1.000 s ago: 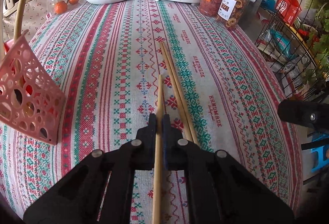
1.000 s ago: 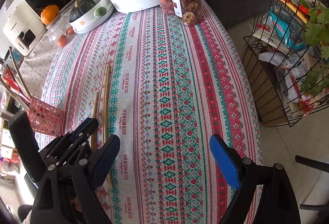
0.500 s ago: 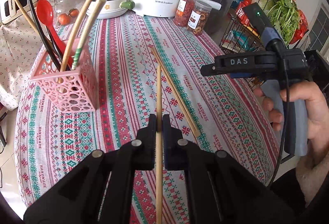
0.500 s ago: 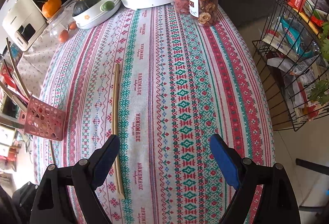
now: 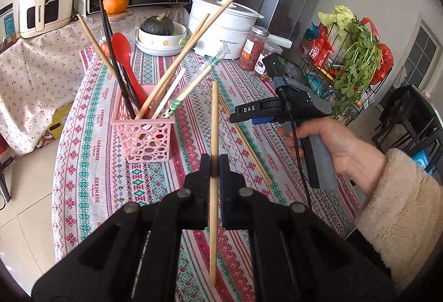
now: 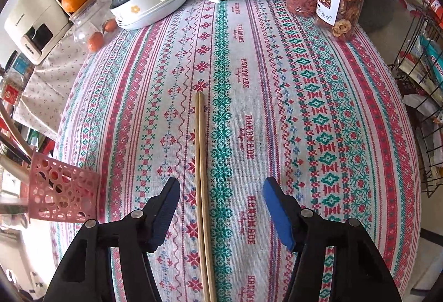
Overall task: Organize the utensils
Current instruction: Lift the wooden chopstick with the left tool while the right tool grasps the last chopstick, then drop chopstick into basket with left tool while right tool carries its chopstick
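Left gripper pinches one chopstick, holder ahead-left; right gripper, jaws just closing, not touching, straddles last pair.

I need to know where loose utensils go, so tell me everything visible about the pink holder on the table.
The pink holder is a square, open-topped basket, plastic by its look, its walls pierced with round holes. It stands upright on the patterned tablecloth, left of the chopstick held in the left gripper. Inside, leaning outward, are wooden chopsticks, dark sticks, a red spoon and a wrapped utensil. Neither gripper touches it.
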`<action>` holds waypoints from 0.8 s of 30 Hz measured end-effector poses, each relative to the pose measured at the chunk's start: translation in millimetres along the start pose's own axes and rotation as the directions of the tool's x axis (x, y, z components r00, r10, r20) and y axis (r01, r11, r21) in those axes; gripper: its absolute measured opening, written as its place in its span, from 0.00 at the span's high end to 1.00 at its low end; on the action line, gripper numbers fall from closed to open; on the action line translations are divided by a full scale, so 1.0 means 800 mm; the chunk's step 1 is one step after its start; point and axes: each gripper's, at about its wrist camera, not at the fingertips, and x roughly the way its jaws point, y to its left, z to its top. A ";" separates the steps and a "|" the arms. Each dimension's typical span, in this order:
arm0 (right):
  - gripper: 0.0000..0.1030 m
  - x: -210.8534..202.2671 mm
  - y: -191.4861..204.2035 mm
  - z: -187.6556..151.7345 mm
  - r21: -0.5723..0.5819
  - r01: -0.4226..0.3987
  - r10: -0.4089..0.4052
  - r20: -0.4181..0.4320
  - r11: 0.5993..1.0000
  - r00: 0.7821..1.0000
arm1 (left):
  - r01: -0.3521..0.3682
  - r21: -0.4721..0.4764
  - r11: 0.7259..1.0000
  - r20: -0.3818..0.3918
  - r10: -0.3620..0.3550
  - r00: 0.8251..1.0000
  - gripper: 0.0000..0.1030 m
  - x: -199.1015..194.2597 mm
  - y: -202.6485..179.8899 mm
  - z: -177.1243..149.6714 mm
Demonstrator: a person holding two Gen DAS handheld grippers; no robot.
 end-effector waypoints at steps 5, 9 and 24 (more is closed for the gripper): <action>0.53 0.017 0.032 0.016 -0.117 0.087 -0.083 0.039 0.989 0.996 | -0.019 0.014 1.000 0.012 0.019 1.000 0.94 -0.004 0.010 0.005; 0.80 0.023 0.048 0.019 -0.194 0.126 -0.117 0.058 0.973 0.991 | -0.009 -0.024 1.000 0.000 0.009 1.000 0.94 -0.002 0.027 0.008; 0.91 -0.111 0.013 -0.016 -0.137 -0.057 0.090 0.248 0.989 0.965 | -0.023 -0.037 0.999 0.071 0.025 0.997 0.94 -0.029 0.036 0.017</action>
